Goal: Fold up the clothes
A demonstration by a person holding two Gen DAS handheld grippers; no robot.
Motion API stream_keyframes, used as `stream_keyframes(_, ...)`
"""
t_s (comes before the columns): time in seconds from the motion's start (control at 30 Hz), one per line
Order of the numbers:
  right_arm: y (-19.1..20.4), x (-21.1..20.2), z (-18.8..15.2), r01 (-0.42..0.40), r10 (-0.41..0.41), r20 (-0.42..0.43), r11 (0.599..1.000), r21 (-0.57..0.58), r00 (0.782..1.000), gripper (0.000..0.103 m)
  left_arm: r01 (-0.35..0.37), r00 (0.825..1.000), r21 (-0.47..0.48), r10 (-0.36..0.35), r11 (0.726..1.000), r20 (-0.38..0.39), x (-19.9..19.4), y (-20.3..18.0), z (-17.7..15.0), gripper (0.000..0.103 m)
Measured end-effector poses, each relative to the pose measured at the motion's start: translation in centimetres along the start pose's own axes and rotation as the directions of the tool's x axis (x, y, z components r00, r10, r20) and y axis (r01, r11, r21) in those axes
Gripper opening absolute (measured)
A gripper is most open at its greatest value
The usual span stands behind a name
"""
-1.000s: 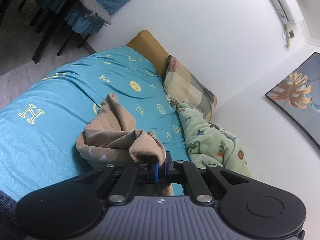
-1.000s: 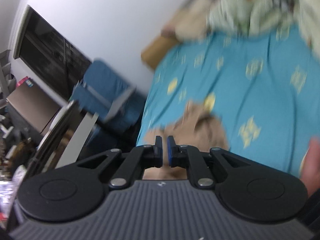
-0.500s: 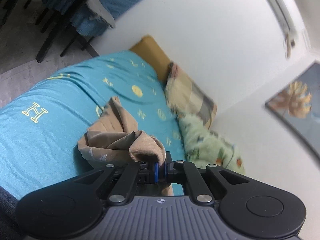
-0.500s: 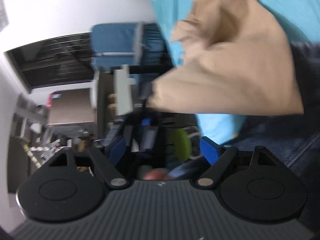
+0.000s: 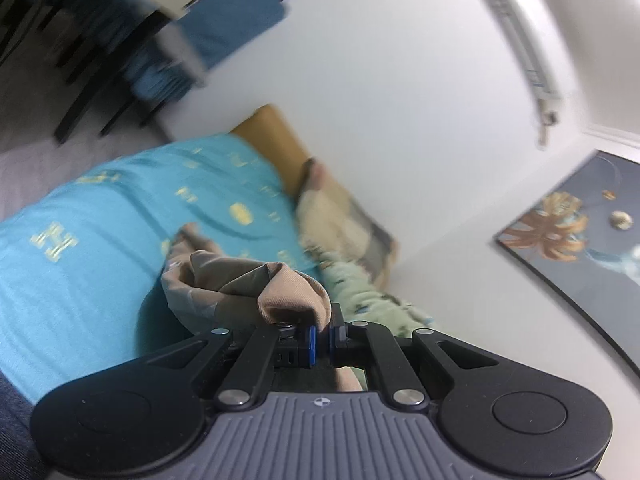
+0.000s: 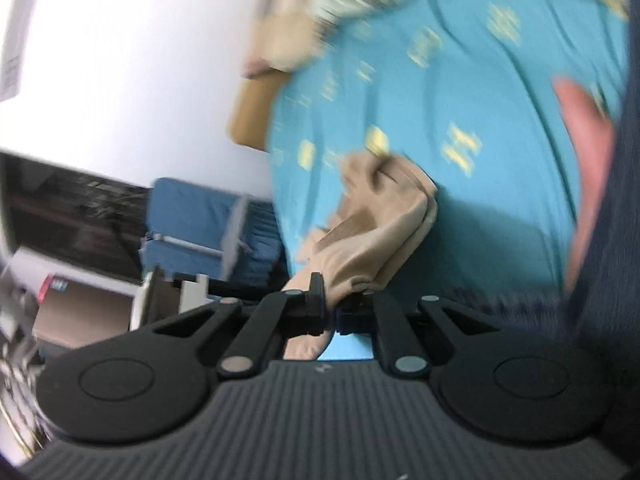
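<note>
A tan garment (image 5: 248, 280) lies bunched on the turquoise bed sheet (image 5: 80, 280). My left gripper (image 5: 322, 340) is shut on a fold of the tan garment, which bulges over the fingertips. In the right wrist view the same garment (image 6: 384, 216) trails from the sheet (image 6: 500, 160) down into my right gripper (image 6: 330, 312), which is shut on its edge. Both views are motion-blurred.
A plaid pillow (image 5: 348, 224) and a green printed blanket (image 5: 368, 296) lie at the bed's head by the white wall. Blue chairs (image 5: 224, 28) and a dark table stand beyond the bed. A framed picture (image 5: 572, 240) hangs on the wall. A hand (image 6: 584, 184) shows at right.
My right gripper opened, swung close to the garment, and has now shut on its edge. My left gripper kept its hold and the garment is pulled more bunched toward it.
</note>
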State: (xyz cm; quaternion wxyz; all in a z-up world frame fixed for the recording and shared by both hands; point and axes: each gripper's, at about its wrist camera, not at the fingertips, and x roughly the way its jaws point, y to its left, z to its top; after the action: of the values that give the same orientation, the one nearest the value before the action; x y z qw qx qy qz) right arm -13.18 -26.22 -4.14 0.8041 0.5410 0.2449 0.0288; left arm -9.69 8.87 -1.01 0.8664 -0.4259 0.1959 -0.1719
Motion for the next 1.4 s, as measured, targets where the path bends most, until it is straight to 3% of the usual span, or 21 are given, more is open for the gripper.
stream_keyframes(0.1, 1.4, 0.2, 2.0, -0.006, 0.008, 0.024, 0.997, -0.075, 1.0, 0.008, 0.006, 1.0, 0.006, -0.006, 1.0, -0.012, 0.8, -0.9, 0.5, 0.006)
stream_keyframes(0.17, 2.2, 1.7, 3.5, 0.005, -0.004, 0.013, 0.996, -0.089, 1.0, 0.008, -0.032, 0.999, -0.008, 0.032, 0.999, -0.042, 2.7, -0.8, 1.5, 0.006)
stream_keyframes(0.27, 3.3, 6.3, 6.3, 0.056, -0.059, -0.042, 0.996, -0.069, 0.997, 0.008, -0.109, 0.99, -0.029, 0.106, 0.994, -0.093, 6.7, -0.3, 3.4, 0.006)
stream_keyframes(0.47, 5.2, 16.9, 10.2, 0.15, -0.163, -0.124, 0.983, -0.107, 0.979, 0.01, -0.257, 0.953, -0.073, 0.24, 0.964, -0.185, 16.8, 2.9, 7.7, 0.007)
stream_keyframes(0.67, 0.5, 24.6, 11.9, 0.137, -0.149, -0.163, 0.987, -0.082, 0.975, 0.01, -0.167, 0.964, -0.088, 0.143, 0.982, -0.226, 22.9, 8.7, 8.2, 0.009)
stream_keyframes(0.8, -1.6, 26.8, 12.8, 0.118, -0.128, -0.225, 0.991, -0.058, 0.966, 0.011, -0.142, 0.96, 0.032, 0.146, 0.989, -0.239, 24.6, 9.2, 7.9, 0.009)
stream_keyframes(0.87, -1.3, 27.3, 13.1, 0.098, -0.117, -0.249, 0.991, -0.087, 0.962, 0.023, -0.128, 0.958, 0.087, 0.145, 0.988, -0.248, 25.4, 9.5, 7.7, 0.022)
stream_keyframes(0.9, -0.9, 27.4, 13.1, 0.078, -0.103, -0.257, 0.991, -0.104, 0.961, 0.048, -0.114, 0.956, 0.102, 0.137, 0.988, -0.26, 25.6, 9.5, 7.5, 0.031)
stream_keyframes(0.93, -0.5, 27.5, 13.2, 0.059, -0.089, -0.265, 0.991, -0.122, 0.96, 0.081, -0.093, 0.953, 0.119, 0.123, 0.989, -0.276, 25.7, 9.3, 7.4, 0.053)
stream_keyframes(0.97, 0.0, 27.4, 13.2, 0.036, -0.073, -0.258, 0.989, -0.143, 0.963, 0.09, -0.077, 0.951, 0.138, 0.114, 0.987, -0.287, 25.8, 9.1, 7.2, 0.067)
stream_keyframes(1.1, 2.3, 26.4, 12.8, -0.037, -0.029, -0.243, 0.964, -0.262, 0.97, 0.088, -0.068, 0.955, 0.253, 0.137, 0.965, -0.264, 25.0, 7.5, 6.8, 0.076)
stream_keyframes(1.2, 2.7, 25.8, 12.8, 0.003, -0.078, -0.184, 0.926, -0.377, 0.98, 0.087, -0.117, 0.957, 0.317, 0.192, 0.941, -0.217, 24.5, 7.2, 6.7, 0.077)
stream_keyframes(1.23, 2.7, 25.8, 12.7, 0.033, -0.109, -0.157, 0.904, -0.426, 0.982, 0.075, -0.141, 0.955, 0.335, 0.218, 0.932, -0.202, 24.6, 7.3, 6.6, 0.077)
stream_keyframes(1.27, 2.5, 26.0, 12.5, 0.07, -0.148, -0.137, 0.885, -0.461, 0.979, 0.071, -0.169, 0.949, 0.346, 0.247, 0.923, -0.195, 24.9, 7.6, 6.6, 0.076)
stream_keyframes(1.4, 0.4, 27.7, 12.0, 0.135, -0.226, -0.141, 0.871, -0.473, 0.964, 0.064, -0.257, 0.909, 0.365, 0.352, 0.895, -0.223, 26.4, 9.3, 5.9, 0.065)
